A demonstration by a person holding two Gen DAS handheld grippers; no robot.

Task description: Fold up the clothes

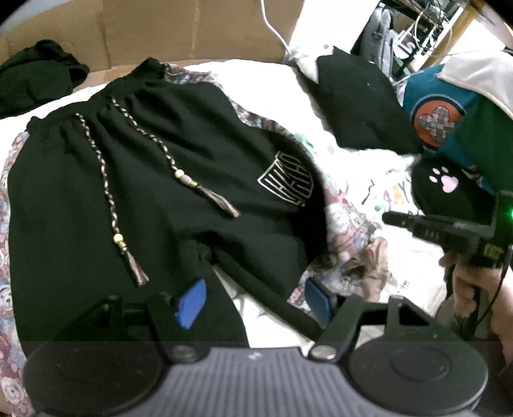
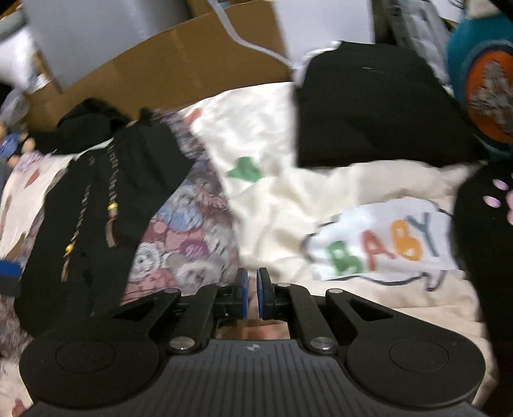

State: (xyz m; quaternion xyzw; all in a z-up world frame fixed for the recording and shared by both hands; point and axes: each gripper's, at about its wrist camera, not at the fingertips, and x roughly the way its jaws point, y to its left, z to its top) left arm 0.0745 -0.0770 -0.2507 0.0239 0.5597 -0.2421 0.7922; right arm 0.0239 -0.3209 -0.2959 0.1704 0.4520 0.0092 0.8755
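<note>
Black shorts with patterned side panels and braided drawstrings lie spread flat on a white bedsheet. My left gripper hovers open over the shorts' lower edge, its blue pads wide apart above black cloth and bare sheet. My right gripper is shut at the shorts' right leg hem, with a thin strip of pinkish patterned cloth pinched between its pads. In the left wrist view the right gripper shows at the right, with the patterned hem bunched up just below its tip.
A folded black garment lies at the back right, another dark one at the back left. Cardboard stands behind the bed. A teal jacket with an orange patch and a black paw-print item crowd the right. A hand holds the right gripper.
</note>
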